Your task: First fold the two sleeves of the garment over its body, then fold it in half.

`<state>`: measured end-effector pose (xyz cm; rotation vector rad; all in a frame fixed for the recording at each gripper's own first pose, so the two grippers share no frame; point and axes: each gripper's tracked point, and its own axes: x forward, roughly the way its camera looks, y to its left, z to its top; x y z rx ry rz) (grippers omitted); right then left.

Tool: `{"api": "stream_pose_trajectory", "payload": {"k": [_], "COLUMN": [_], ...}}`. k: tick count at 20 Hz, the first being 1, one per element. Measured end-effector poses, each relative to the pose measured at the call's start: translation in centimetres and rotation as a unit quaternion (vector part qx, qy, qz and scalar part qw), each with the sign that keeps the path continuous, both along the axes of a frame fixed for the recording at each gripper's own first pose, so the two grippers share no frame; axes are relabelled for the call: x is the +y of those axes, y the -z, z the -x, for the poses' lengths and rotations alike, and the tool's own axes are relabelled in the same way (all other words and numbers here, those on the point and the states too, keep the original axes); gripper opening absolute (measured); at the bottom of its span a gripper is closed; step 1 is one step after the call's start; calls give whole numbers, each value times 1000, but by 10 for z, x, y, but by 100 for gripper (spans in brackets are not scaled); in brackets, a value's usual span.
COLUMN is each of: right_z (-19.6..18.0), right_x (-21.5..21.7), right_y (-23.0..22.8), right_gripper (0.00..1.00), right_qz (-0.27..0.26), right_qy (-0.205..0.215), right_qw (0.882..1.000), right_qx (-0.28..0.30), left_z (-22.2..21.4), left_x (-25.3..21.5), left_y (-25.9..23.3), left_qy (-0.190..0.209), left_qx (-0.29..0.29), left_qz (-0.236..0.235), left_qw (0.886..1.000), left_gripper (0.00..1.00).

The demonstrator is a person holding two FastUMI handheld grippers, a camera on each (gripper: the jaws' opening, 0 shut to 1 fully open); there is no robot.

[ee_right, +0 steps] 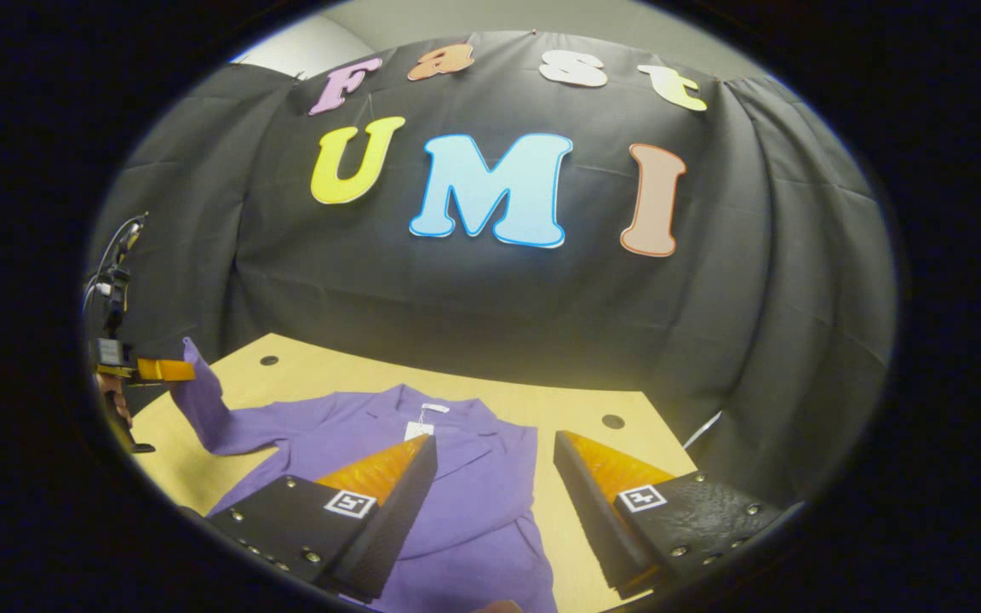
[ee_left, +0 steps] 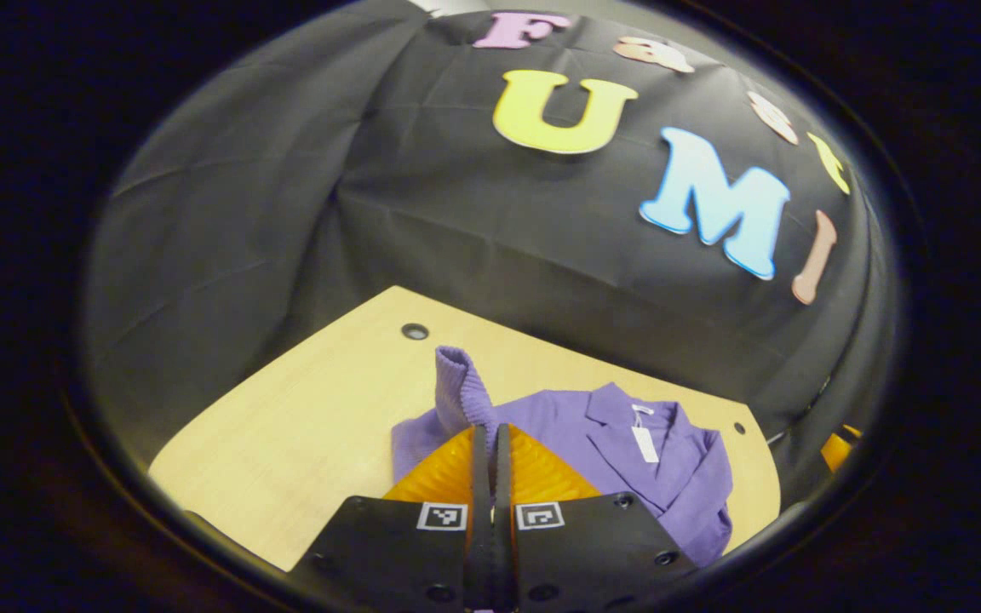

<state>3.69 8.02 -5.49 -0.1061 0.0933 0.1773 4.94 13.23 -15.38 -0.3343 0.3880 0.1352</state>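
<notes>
A purple jacket (ee_right: 465, 485) lies on the wooden table (ee_right: 329, 379), collar toward the wall, with a white tag (ee_right: 418, 430) near the collar. My left gripper (ee_left: 491, 438) is shut on the cuff of one sleeve (ee_left: 459, 387), which sticks up above the fingertips. In the right gripper view that same gripper (ee_right: 169, 370) holds the sleeve (ee_right: 205, 409) lifted off the table at the far left. My right gripper (ee_right: 495, 451) hangs open above the jacket's body and its right edge, with nothing between its fingers.
The table (ee_left: 303, 426) has small round holes (ee_left: 415, 331) near its far corners (ee_right: 613, 421). The black cloth wall closes in behind and at both sides. An orange shape (ee_left: 840, 447) shows at the right edge of the left gripper view.
</notes>
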Motion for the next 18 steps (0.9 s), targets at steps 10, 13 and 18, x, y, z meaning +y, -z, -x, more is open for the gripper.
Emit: {"api": "stream_pose_trajectory", "payload": {"k": [10, 13, 18], "right_z": [6, 6, 1], "right_x": [-34, -45, -57], "right_y": [9, 9, 12], "right_gripper": [88, 88, 88], "right_qz": [-15, -16, -19], "right_qy": [25, 27, 33], "right_qw": [1000, 999, 999], "right_qx": [6, 6, 12], "left_z": [-14, -11, -8], "left_x": [-87, -113, -172], "left_y": [-16, -18, -11], "left_qy": [90, 116, 195], "left_qx": [-3, -4, 3], "left_qz": [-58, -79, -126], "left_qw": [994, 990, 973], "left_gripper": [7, 7, 7]}}
